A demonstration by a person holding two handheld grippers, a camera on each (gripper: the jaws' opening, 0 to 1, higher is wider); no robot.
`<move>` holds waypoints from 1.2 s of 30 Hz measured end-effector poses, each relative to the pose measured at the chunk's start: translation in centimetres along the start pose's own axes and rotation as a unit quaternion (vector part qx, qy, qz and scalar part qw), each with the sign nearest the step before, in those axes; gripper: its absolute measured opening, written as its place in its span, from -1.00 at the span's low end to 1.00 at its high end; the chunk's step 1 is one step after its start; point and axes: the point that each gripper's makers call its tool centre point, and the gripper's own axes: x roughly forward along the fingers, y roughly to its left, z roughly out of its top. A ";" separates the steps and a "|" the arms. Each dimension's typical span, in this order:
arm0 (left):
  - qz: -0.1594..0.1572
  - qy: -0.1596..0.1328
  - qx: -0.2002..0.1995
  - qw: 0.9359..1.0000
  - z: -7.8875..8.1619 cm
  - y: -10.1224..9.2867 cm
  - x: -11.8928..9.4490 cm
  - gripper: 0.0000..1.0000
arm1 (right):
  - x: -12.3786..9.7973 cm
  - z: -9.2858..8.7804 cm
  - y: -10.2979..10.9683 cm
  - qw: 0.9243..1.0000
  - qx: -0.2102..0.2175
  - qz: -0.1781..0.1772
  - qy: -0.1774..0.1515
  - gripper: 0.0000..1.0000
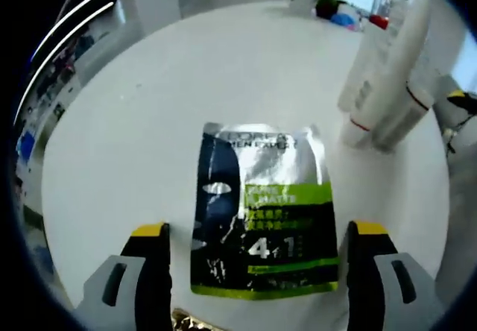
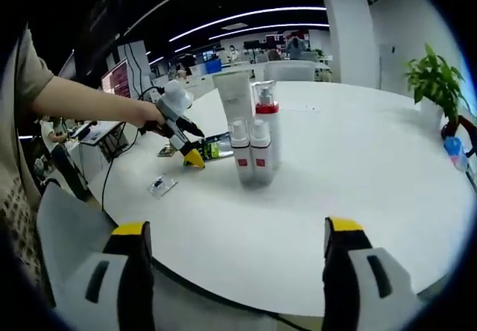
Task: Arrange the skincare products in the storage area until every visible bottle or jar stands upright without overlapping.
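Left gripper: the left gripper (image 1: 257, 260) hangs low over the counter (image 1: 134, 137) with its jaws spread wide and nothing between them; in the right gripper view it (image 2: 192, 157) shows at the end of a person's hand (image 2: 151, 115), tilted down toward the sachet.
Sachet: a flat silver, dark and green sachet (image 1: 261, 212) lies face up on the counter, centred between the left jaws, probably because it is the next thing to be picked up. Being flat and thin, it will likely be hard to pinch off the surface.
Second packet: a small clear packet (image 2: 162, 186) lies flat near the counter's edge, apart from the rest.
Bottles: the white bottles (image 2: 252, 150) stand upright, close together near the counter's middle, with a tall white tube (image 2: 236, 100) and a red-collared pump bottle (image 2: 265, 111) just behind them. They read as the part already arranged; whether they touch I cannot tell. In the left gripper view the same group (image 1: 387, 85) leans only through lens distortion.
Right gripper: the right gripper (image 2: 235, 253) is released and empty, held back from the group, seemingly waiting while the left one works.
Plant: a potted plant (image 2: 436, 85) sits at the far rim, well apart from the products.
Progress: bottles look upright; the flat items appear unsettled.
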 end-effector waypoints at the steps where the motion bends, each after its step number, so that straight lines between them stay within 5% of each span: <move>1: 0.001 0.000 0.001 1.000 -0.1 0.0 0.0 0.93 | 0.0 0.0 0.0 1.000 0.000 0.000 0.000 0.91; 4: 0.001 0.000 0.001 1.000 0.0 -0.2 -0.2 0.83 | 0.0 0.0 0.0 1.000 0.001 0.000 0.001 0.90; 13: 0.011 0.012 -0.043 0.999 0.3 -0.6 -1.0 -0.02 | 0.0 -0.1 0.1 1.000 0.005 0.003 0.001 0.88; 14: 0.009 0.012 -0.044 0.999 0.3 -0.8 -1.0 -0.20 | 0.0 0.0 0.1 1.000 0.005 0.003 0.001 0.88; 15: 0.010 0.012 -0.043 0.999 0.3 -0.9 -1.2 -0.72 | 0.0 0.0 0.1 1.000 0.006 0.004 0.000 0.88; 16: 0.015 0.015 -0.043 0.999 0.1 -0.9 -1.2 -0.80 | 0.0 0.0 0.1 1.000 0.006 0.004 -0.001 0.87; 24: 0.040 0.013 -0.060 0.997 -0.3 -1.7 -2.3 -0.87 | -0.2 0.3 0.1 1.000 0.007 0.004 -0.010 0.87; 36: 0.035 -0.085 -0.133 0.987 0.4 -5.5 -6.9 -0.86 | -0.4 0.7 0.8 0.999 0.003 0.023 -0.024 0.82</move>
